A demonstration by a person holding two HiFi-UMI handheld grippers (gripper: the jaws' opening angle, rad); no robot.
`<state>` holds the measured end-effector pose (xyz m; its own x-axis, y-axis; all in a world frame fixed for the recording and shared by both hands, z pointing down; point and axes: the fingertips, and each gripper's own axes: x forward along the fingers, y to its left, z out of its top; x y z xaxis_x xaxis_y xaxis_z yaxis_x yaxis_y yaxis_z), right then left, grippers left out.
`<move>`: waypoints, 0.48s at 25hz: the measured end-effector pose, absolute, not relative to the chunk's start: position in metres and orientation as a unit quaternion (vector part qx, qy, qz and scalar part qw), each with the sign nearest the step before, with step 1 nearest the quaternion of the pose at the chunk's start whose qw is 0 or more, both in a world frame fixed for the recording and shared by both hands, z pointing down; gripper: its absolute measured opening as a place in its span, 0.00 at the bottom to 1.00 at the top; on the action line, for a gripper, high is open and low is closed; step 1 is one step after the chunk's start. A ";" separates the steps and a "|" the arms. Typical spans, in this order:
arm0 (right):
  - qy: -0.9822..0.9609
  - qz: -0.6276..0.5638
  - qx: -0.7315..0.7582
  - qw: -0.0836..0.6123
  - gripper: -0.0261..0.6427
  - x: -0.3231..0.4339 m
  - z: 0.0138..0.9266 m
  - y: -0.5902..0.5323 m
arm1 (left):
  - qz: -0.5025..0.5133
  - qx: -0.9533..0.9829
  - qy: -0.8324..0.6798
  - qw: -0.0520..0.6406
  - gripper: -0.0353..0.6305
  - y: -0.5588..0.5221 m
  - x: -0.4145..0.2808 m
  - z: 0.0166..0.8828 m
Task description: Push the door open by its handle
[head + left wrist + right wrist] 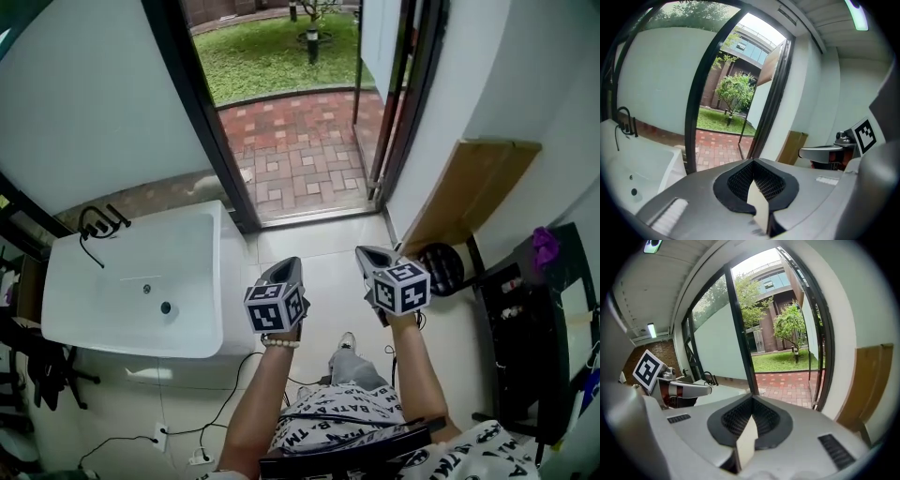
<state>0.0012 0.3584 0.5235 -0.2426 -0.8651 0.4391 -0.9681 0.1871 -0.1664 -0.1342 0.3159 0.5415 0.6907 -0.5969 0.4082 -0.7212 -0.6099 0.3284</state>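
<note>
Two grippers, each with jaws pressed together on nothing, hang side by side over the tiled floor (328, 281), short of the threshold.

- Far left: white tub (131, 281) against the wall.
- Left gripper (286, 264) points at the opening, with the brick patio (300, 159) and grass beyond.
- Right gripper (368, 253) sits just beside it and is the nearer one to the door.
- Door (382, 52) lies ahead and to the right of both sets of jaws. It stands upright, swung outward over the patio, so the way out looks clear already.
- Handle: not made out in any view.
- Far right: brown board (473, 187) leaning on the wall.

The left gripper view catches the door's pale face at an angle. The right gripper view gives only its dark edge near the frame. Only the head view shows the floor between jaws and threshold.

Judgement: if any push remains, the right hand has the shorter reach.
</note>
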 end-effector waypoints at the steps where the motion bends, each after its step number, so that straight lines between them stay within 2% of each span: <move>1: -0.759 0.207 0.604 0.126 0.04 -0.003 0.524 0.365 | 0.129 0.889 -0.370 0.239 0.03 0.321 -0.138 0.540; 12: -0.747 0.197 0.625 0.114 0.04 -0.014 0.508 0.402 | 0.121 0.897 -0.357 0.232 0.03 0.350 -0.149 0.533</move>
